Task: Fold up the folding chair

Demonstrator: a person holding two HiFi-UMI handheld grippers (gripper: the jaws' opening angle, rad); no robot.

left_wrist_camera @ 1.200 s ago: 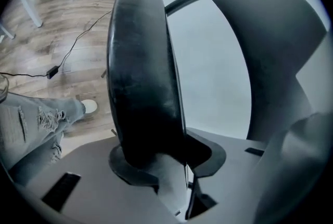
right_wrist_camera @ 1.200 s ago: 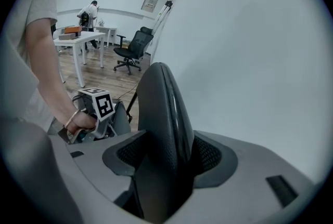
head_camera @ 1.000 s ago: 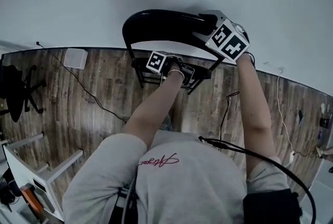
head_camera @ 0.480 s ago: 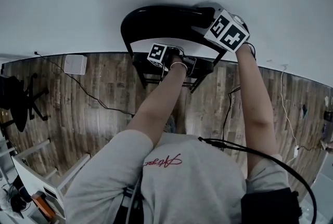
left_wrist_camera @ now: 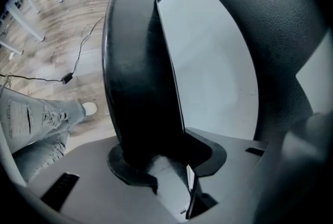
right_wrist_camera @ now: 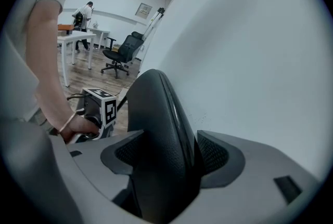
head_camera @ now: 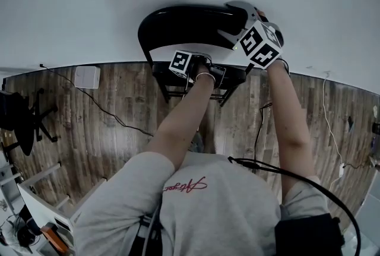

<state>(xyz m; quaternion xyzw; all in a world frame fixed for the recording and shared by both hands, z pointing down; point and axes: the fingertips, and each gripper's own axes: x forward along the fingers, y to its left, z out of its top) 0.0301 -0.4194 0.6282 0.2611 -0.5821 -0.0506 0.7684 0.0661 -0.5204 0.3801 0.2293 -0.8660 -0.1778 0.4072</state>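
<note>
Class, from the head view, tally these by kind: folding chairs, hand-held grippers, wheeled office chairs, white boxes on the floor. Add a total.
Folding chair: 1
Hand-held grippers: 2 (left hand-held gripper, right hand-held gripper)
Wheeled office chair: 1
White box: 1
Total: 5

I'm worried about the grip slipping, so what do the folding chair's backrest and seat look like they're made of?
Backrest: probably moulded black plastic or leatherette; fine pebbled grain, glossy rim. Seat: likely padded vinyl; smooth, rounded edge with a soft sheen. Neither can be settled by looks alone.
</note>
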